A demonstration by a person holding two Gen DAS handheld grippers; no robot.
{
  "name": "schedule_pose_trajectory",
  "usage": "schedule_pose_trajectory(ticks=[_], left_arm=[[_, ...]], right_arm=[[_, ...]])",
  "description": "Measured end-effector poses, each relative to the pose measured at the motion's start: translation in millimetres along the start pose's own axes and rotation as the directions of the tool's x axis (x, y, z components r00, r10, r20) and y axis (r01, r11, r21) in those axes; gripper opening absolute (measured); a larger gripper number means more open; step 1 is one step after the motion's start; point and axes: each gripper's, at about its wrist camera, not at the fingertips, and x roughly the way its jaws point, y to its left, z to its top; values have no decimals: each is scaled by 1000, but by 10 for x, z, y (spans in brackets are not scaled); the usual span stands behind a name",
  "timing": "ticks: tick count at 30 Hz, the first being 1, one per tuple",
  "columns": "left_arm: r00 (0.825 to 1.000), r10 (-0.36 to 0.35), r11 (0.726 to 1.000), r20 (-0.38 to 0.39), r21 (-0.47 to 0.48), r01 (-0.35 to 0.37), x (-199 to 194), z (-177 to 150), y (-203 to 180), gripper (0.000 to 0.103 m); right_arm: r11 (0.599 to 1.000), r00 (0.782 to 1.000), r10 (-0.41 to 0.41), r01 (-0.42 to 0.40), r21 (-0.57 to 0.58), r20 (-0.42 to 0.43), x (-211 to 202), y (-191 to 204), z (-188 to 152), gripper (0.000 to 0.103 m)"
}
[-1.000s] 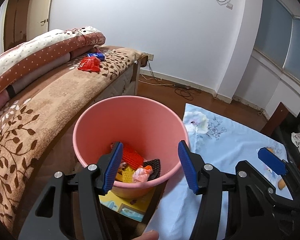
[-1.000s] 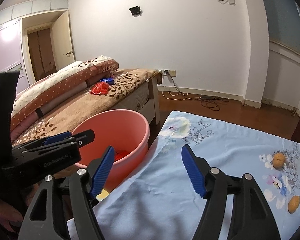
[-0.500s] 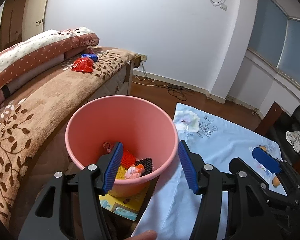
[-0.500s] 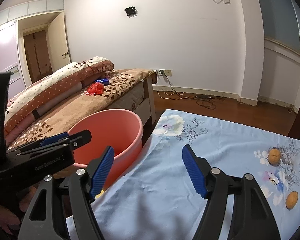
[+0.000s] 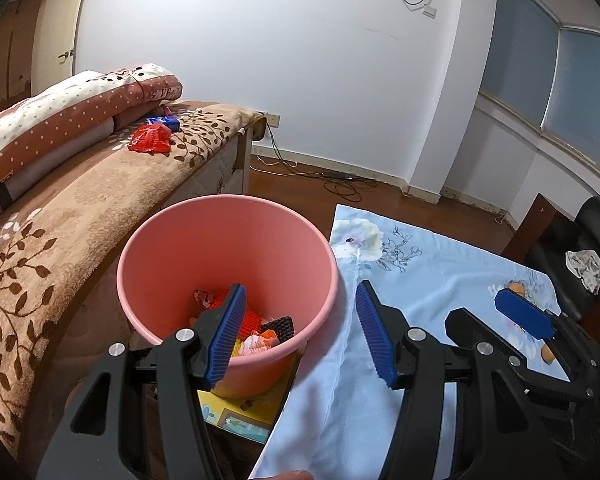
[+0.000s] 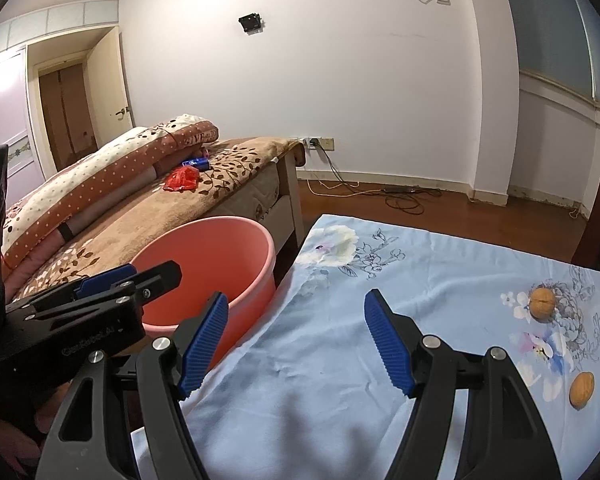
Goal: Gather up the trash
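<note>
Left wrist view
- left gripper: we see the jaws spread wide with nothing between them, lower centre of frame, over the near rim of the bucket and the cloth edge.
- pink bucket: centre frame, beside the bed; its base is cut off behind the finger.
- trash in bucket: red, yellow, black and pinkish pieces at the bottom; partly hidden by the left finger, and we can't identify the items.
- blue floral cloth: right half of frame; the table beneath it is fully covered.
- right gripper: lower right, seen side-on; only one blue pad shows here.
- orange bits: mostly hidden behind that gripper, unidentifiable here.
- red wrapper: upper left, on the brown leaf-pattern blanket, just beside a blue pack.
- crumpled rag: right edge, on a dark chair.
- fingertip: bottom edge, cut off.

Right wrist view
- right gripper: released, fingers well apart, empty, lower centre over the cloth.
- left gripper: left of frame, in front of the bucket; the pads barely show.
- pink bucket: centre left; we cannot see the contents from this angle.
- walnuts: one whole at right, another at lower right, both on the cloth, apart.
- red wrapper: upper left, on the bed.
- hand: lower left corner, dark and blurred.
</note>
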Motion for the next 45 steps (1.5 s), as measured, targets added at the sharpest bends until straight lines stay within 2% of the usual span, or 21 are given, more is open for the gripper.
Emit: schedule_pose_trajectory(ticks=[45], left_arm=[[999, 18, 1000, -36, 6, -18, 111, -35, 29, 58]], right_arm=[[1000, 1000, -7, 7, 6, -28, 70, -7, -24, 69]])
